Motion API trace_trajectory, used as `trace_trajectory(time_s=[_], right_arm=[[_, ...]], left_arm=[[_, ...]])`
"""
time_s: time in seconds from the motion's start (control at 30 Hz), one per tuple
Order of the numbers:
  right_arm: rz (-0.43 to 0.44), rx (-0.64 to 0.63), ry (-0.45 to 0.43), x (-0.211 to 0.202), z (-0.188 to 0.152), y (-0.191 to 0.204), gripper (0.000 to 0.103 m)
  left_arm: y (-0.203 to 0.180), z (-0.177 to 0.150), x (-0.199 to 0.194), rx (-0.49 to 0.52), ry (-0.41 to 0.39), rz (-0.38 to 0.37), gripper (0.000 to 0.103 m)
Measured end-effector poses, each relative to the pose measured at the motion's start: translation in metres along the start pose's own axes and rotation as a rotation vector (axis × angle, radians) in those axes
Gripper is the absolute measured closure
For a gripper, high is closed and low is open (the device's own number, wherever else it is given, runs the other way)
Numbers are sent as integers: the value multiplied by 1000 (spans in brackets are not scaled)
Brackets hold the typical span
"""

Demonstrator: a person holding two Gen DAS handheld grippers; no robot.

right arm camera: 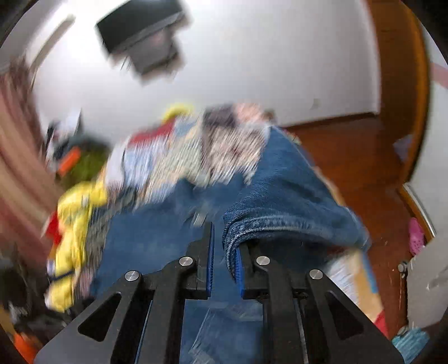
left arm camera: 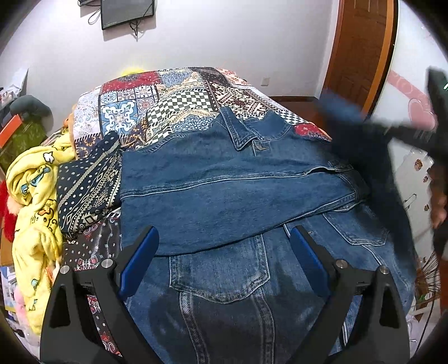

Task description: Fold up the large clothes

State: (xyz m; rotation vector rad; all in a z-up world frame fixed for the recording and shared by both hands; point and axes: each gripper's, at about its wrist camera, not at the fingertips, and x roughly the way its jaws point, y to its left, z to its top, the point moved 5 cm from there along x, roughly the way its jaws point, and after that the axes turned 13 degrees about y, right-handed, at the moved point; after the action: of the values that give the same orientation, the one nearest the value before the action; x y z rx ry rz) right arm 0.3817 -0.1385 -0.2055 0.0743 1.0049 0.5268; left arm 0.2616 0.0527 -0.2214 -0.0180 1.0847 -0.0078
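A blue denim jacket (left arm camera: 224, 196) lies spread on a patchwork-covered bed (left arm camera: 168, 103), one sleeve folded across its body. My left gripper (left arm camera: 224, 238) hovers open above the jacket's near part, touching nothing. My right gripper (right arm camera: 224, 238) is shut on a denim sleeve cuff (right arm camera: 280, 201) and holds it lifted above the jacket; this view is blurred by motion. In the left wrist view the right gripper (left arm camera: 436, 112) shows as a dark blur at the right edge with raised denim (left arm camera: 350, 123) under it.
A yellow cartoon-print garment (left arm camera: 36, 210) and a dark patterned cloth (left arm camera: 86, 184) lie at the bed's left side. A wooden door (left arm camera: 361, 50) and wood floor (right arm camera: 350, 156) are on the right. A dark screen (left arm camera: 127, 11) hangs on the far wall.
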Motion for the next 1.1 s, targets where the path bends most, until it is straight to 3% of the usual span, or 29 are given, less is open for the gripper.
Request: trace_trajectory(time_s=[0.13,0.2,0.33,0.4,0.5,0.6,0.73,0.87,1.03,1.1], right_arm=[[41,-37,194,51,-30,9,90],[45,-22,227,56,-35,5,90],[49,31,179,26,-41,-22,84],[-3,61,125,7,-40,-41,68],[-99,93,47,-21,-40,-67,56],[-169,140,28,-31,-44,-86,43],[-209,185,38,-28,-48,-107,42],[-181,230,73,-12,-58,-122,42],[-126,257,125,13,-68,-132,42],[-94,267,144,24,-69,-133,42]], left_arm=[[-1,2,-3,2,2,-23,8],[-5,6,-2,11,5,-26,8],[-27,24,-1,54,0,-52,8],[-46,38,1,94,-4,-66,8],[-80,62,4,166,-10,-97,8],[-118,86,13,239,0,-134,8],[-167,111,38,346,35,-163,9],[-212,123,84,424,150,-187,31],[-241,124,136,485,252,-172,42],[-247,125,159,486,304,-170,54]])
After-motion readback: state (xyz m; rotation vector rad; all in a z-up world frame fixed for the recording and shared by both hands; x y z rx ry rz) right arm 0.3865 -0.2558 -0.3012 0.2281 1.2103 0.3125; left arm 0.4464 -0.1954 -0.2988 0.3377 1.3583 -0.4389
